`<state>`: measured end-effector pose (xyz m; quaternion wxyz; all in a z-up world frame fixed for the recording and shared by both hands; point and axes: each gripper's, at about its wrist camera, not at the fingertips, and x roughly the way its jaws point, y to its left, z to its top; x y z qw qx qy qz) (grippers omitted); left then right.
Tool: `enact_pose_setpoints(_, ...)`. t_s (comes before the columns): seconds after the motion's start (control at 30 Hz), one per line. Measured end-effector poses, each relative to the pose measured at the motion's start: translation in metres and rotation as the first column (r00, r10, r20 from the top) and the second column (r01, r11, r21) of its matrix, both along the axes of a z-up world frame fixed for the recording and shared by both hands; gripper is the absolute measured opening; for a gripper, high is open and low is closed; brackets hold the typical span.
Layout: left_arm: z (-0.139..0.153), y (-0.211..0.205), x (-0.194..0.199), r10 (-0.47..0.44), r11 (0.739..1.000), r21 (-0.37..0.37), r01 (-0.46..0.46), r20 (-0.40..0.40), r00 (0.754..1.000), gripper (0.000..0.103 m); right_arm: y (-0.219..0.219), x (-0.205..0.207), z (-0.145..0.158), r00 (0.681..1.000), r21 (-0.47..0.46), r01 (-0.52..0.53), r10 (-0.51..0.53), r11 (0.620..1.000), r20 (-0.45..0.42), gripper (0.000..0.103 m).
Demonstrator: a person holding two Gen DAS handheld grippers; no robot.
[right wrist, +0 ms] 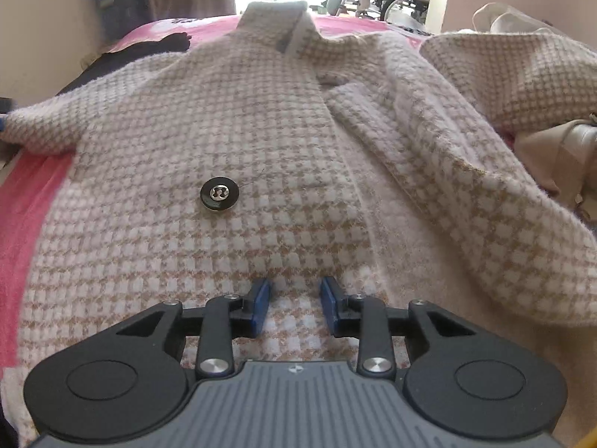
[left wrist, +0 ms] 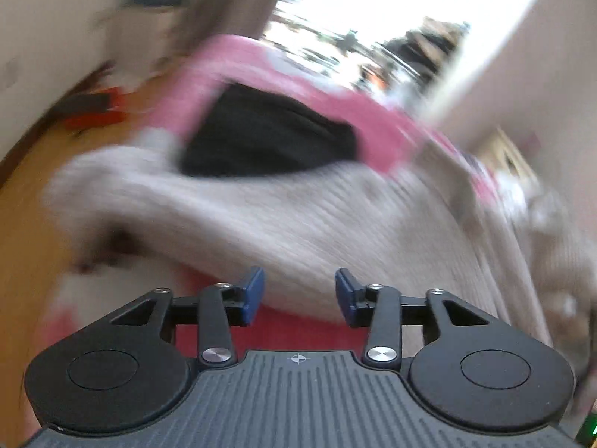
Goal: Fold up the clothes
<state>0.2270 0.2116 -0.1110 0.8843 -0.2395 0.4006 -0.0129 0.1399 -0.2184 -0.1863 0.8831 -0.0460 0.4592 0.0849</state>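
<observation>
Both my pairs of fingers stand apart, gripping nothing. The checked coat (right wrist: pixel 261 142) lies spread just beyond my right gripper (right wrist: pixel 294 306); my left gripper (left wrist: pixel 298 296) hangs over its edge. I should pinch both corners evenly.

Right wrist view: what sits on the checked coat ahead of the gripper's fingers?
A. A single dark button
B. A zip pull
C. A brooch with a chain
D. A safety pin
A: a round dark button with a metal centre lies on the checked coat, ahead of the right gripper.
</observation>
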Motion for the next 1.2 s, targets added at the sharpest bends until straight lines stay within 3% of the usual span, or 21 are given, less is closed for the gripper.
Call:
enact_pose_setpoints(0.07,-0.001,0.05,-0.002,0.158,0.983,-0.093,-0.161,-0.039,0.987,0.046,-0.001,0.002,0.001,1.0,0.009,0.006,-0.006,1.0,-0.008,0.033)
enact_pose_setpoints(0.13,-0.006,0.09,-0.009,0.29,0.931,-0.203,-0.302,-0.087,0.953,0.046,-0.001,0.004,0.0,1.0,0.012,0.009,-0.009,1.0,-0.009,0.033)
enact_pose_setpoints(0.2,-0.01,0.113,-0.016,0.367,0.889,-0.253,-0.382,-0.108,0.924,0.046,-0.001,0.002,-0.001,1.0,0.008,0.012,-0.012,1.0,-0.006,0.033)
enact_pose_setpoints(0.27,-0.007,0.121,-0.024,0.376,0.894,-0.237,-0.381,-0.071,0.924,0.046,-0.001,0.002,-0.001,1.0,0.002,0.013,-0.013,1.0,-0.006,0.034)
enact_pose_setpoints(0.3,-0.004,0.119,-0.026,0.349,0.918,-0.189,-0.35,-0.038,0.936,0.046,-0.001,0.002,-0.001,1.0,-0.001,0.012,-0.012,1.0,-0.007,0.034)
enact_pose_setpoints(0.33,0.001,0.11,-0.028,0.299,0.95,-0.09,-0.298,0.005,0.954,0.046,-0.001,0.003,-0.001,1.0,-0.002,0.011,-0.011,1.0,-0.009,0.034)
enact_pose_setpoints(0.37,0.005,0.098,-0.03,0.228,0.971,0.064,-0.23,0.04,0.973,0.046,-0.001,0.003,-0.001,1.0,-0.002,0.01,-0.01,1.0,-0.011,0.034)
enact_pose_setpoints(0.4,0.004,0.085,-0.031,0.159,0.966,0.199,-0.166,0.052,0.986,0.046,-0.001,0.002,-0.001,1.0,-0.002,0.009,-0.009,1.0,-0.012,0.034)
enact_pose_setpoints(0.43,0.0,0.073,-0.031,0.079,0.941,0.326,-0.09,0.045,0.996,0.046,0.0,0.002,-0.001,1.0,-0.004,0.007,-0.007,1.0,-0.012,0.034)
enact_pose_setpoints(0.47,-0.004,0.06,-0.031,0.002,0.895,0.446,-0.014,0.028,1.0,0.046,0.0,0.003,-0.001,1.0,-0.005,0.004,-0.004,1.0,-0.013,0.034)
enact_pose_setpoints(0.57,-0.029,0.025,-0.031,-0.151,0.703,0.7,0.125,-0.025,0.988,0.046,0.001,0.002,-0.001,1.0,-0.011,0.001,-0.001,1.0,-0.013,0.034)
enact_pose_setpoints(0.6,-0.037,0.017,-0.03,-0.185,0.652,0.745,0.145,-0.029,0.982,0.046,0.002,0.002,-0.001,1.0,-0.014,0.002,-0.002,1.0,-0.013,0.034)
enact_pose_setpoints(0.67,-0.05,0.008,-0.023,-0.226,0.577,0.8,0.166,-0.039,0.973,0.046,0.003,0.003,-0.001,1.0,-0.021,0.003,-0.003,1.0,-0.015,0.034)
enact_pose_setpoints(0.77,-0.063,0.001,-0.009,-0.236,0.481,0.864,0.148,-0.034,0.971,0.04,0.005,0.003,-0.001,1.0,-0.028,0.004,-0.005,1.0,-0.016,0.034)
enact_pose_setpoints(0.83,-0.06,0.004,0.0,-0.249,0.478,0.864,0.158,-0.039,0.968,0.012,0.006,0.003,-0.001,1.0,-0.031,0.006,-0.007,1.0,-0.015,0.034)
enact_pose_setpoints(0.87,-0.055,0.004,0.002,-0.263,0.476,0.862,0.176,-0.051,0.963,0.011,0.006,0.002,-0.001,1.0,-0.031,0.008,-0.008,0.999,-0.014,0.034)
enact_pose_setpoints(0.93,-0.04,0.001,-0.004,-0.312,0.445,0.867,0.222,-0.082,0.947,0.008,0.007,0.002,-0.001,1.0,-0.033,0.008,-0.009,0.999,-0.009,0.034)
enact_pose_setpoints(1.0,-0.01,0.003,-0.009,-0.362,0.424,0.848,0.318,-0.163,0.918,0.008,0.007,0.001,-0.002,1.0,-0.04,0.003,-0.003,0.999,-0.002,0.034)
enact_pose_setpoints(1.03,0.006,0.004,-0.011,-0.386,0.414,0.834,0.366,-0.203,0.9,0.009,0.008,0.0,-0.003,1.0,-0.044,0.001,-0.001,0.999,0.001,0.034)
enact_pose_setpoints(1.13,0.063,0.009,-0.008,-0.495,0.48,0.697,0.532,-0.286,0.821,0.009,0.01,-0.002,-0.004,1.0,-0.056,-0.009,0.009,0.998,0.014,0.035)
enact_pose_setpoints(1.2,0.09,0.014,0.002,-0.56,0.457,0.652,0.605,-0.317,0.766,0.012,0.011,-0.002,-0.005,1.0,-0.061,-0.009,0.01,0.998,0.019,0.035)
